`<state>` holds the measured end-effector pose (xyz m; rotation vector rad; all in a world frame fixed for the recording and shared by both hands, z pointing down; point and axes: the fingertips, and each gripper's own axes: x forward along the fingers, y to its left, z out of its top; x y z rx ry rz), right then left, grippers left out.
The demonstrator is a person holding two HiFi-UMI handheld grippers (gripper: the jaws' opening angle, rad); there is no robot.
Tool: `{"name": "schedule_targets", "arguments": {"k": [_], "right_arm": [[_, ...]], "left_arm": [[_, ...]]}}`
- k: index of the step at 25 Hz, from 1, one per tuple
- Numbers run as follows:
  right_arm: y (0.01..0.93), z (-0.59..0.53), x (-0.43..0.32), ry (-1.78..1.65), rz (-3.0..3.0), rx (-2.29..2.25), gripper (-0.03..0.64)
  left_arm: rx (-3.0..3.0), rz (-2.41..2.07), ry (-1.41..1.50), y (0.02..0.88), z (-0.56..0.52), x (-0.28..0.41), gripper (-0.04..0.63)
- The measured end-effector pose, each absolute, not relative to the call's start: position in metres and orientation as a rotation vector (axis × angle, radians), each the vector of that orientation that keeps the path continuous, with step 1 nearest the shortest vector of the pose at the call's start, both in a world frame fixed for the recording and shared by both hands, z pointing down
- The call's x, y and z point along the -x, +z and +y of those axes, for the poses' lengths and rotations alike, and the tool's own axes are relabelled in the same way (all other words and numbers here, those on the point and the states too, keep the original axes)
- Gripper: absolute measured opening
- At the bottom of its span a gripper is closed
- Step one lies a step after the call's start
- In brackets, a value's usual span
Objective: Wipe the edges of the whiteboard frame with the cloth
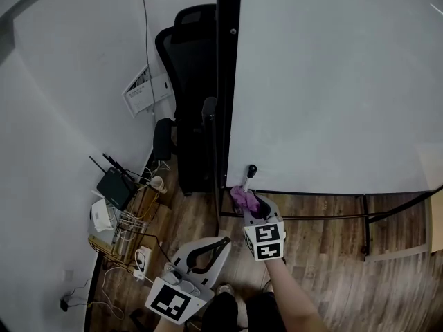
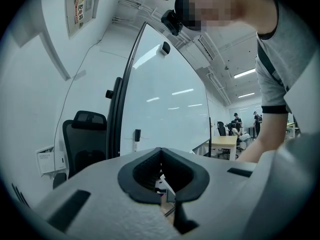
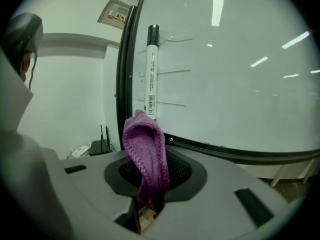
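Where the vertical and lower edges of the whiteboard frame (image 1: 228,81) meet, the right gripper (image 1: 255,209) holds the purple cloth (image 3: 146,151) up against the bottom-left corner. Its fingers (image 3: 182,173) are clenched on the lower part of the cloth. The free upper part stands as a folded loop above them, just beside the foot of a marker (image 3: 151,74) that stands upright on the board.

The left gripper (image 1: 220,244) hangs low and well apart from the board. Its fingers (image 2: 140,176) are closed tip to tip, with nothing between them.

**Handling.** The cloth looks knitted, light and limp. It should fold round the narrow frame edge, but it is likely to flop or drag out of a shallow grip. A hold near its middle, with a short tuft left free, would probably give the firmest wiping pad. The frame itself appears stiff and smooth.

**Not resolved:**
- Whether the cloth actually touches the frame. In the right gripper view the loop overlaps the corner, but contact cannot be confirmed.
- How much cloth lies pinched below the fingers.
- The top of the frame, which runs out of the head view, and its right side, which is cut off.
- How the marker is fixed to the board.

A black office chair (image 1: 190,68) stands just beside the left edge of the frame and may crowd access there.
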<state>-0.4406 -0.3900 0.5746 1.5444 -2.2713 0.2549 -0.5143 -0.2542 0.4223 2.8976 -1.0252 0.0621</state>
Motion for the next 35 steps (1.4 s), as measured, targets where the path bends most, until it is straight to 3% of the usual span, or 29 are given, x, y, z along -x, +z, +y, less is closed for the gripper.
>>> {"name": "schedule_targets", "arguments": {"k": [21, 35], "right_arm": [[0.574, -0.377, 0.355, 0.317, -2.117, -1.784, 0.077], [0.575, -0.365, 0.275, 0.355, -2.043, -1.851, 0.077]], "left_arm": [[-2.943, -0.900, 0.045, 0.421, -0.252, 0.486, 0.017], [-2.985, -0.821, 0.028, 0.413, -0.245, 0.421, 0.017]]}}
